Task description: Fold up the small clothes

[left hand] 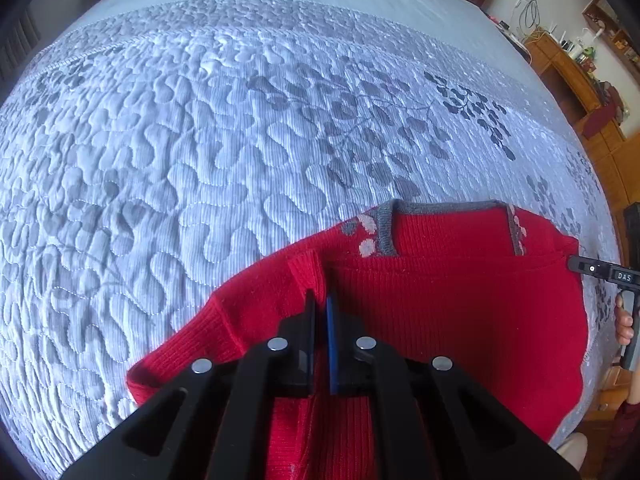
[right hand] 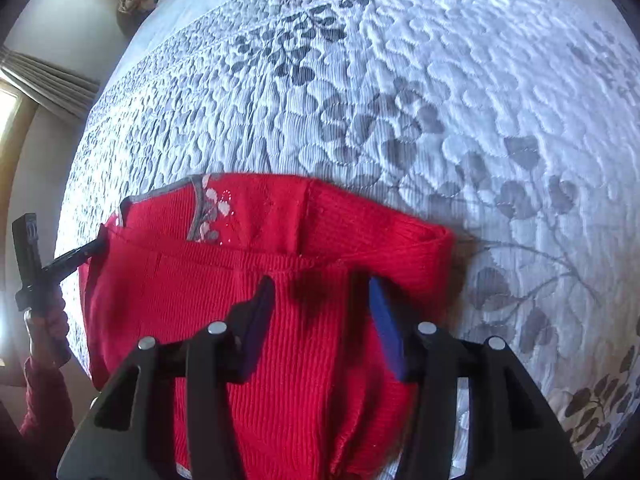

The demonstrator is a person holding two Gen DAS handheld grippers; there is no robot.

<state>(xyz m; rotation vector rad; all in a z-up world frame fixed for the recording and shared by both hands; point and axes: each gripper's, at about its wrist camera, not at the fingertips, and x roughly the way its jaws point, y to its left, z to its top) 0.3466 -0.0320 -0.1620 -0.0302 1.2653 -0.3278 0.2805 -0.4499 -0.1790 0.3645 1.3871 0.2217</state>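
A red knit sweater (left hand: 452, 292) with a grey collar and pale flower pattern lies partly folded on the quilted bed; it also shows in the right wrist view (right hand: 224, 280). My left gripper (left hand: 320, 300) is shut on a fold of the sweater near a ribbed cuff. It shows from the side at the sweater's left edge in the right wrist view (right hand: 94, 248). My right gripper (right hand: 320, 286) is open above the red knit, with nothing between its fingers. Its body shows at the far right of the left wrist view (left hand: 600, 270).
The light blue quilted bedspread (left hand: 200, 160) with grey leaf print covers the bed all around. Wooden furniture with cables and small items (left hand: 576, 68) stands beyond the bed's right side. A curtain and window (right hand: 36, 80) are at the left.
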